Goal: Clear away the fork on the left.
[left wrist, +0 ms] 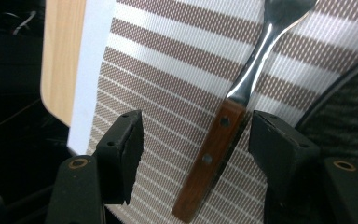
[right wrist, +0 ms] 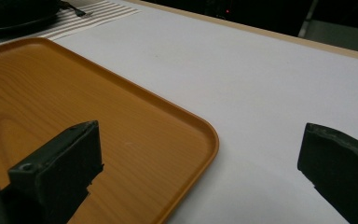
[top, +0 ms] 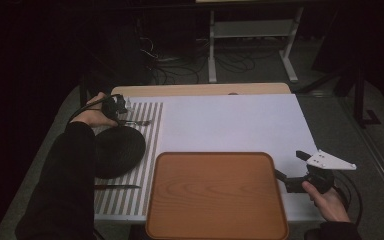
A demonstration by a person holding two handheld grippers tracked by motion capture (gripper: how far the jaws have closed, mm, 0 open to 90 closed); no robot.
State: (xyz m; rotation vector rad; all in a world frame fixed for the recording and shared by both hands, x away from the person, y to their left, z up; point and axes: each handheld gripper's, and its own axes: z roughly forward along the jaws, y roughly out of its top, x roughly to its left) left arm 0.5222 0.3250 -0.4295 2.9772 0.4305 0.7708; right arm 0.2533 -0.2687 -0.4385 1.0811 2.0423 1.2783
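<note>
A fork (left wrist: 223,130) with a wooden handle and a steel neck lies on a striped placemat (left wrist: 168,79). My left gripper (left wrist: 196,140) is open, its jaws on either side of the handle: the right jaw is close against it and the left jaw stands well apart. In the high view the left gripper (top: 121,116) is at the far left of the table over the fork (top: 136,122). My right gripper (top: 291,166) stands open with nothing between its jaws, just beyond the right edge of a wooden tray (top: 215,195). The right gripper view shows that gripper (right wrist: 205,163) over the tray's corner (right wrist: 200,135).
A black round plate (top: 117,150) rests on the placemat (top: 150,130), close to the fork. A knife (top: 117,186) lies near the mat's front edge. A white sheet (top: 230,125) covers the middle and right of the table. Cables and table legs lie on the floor beyond.
</note>
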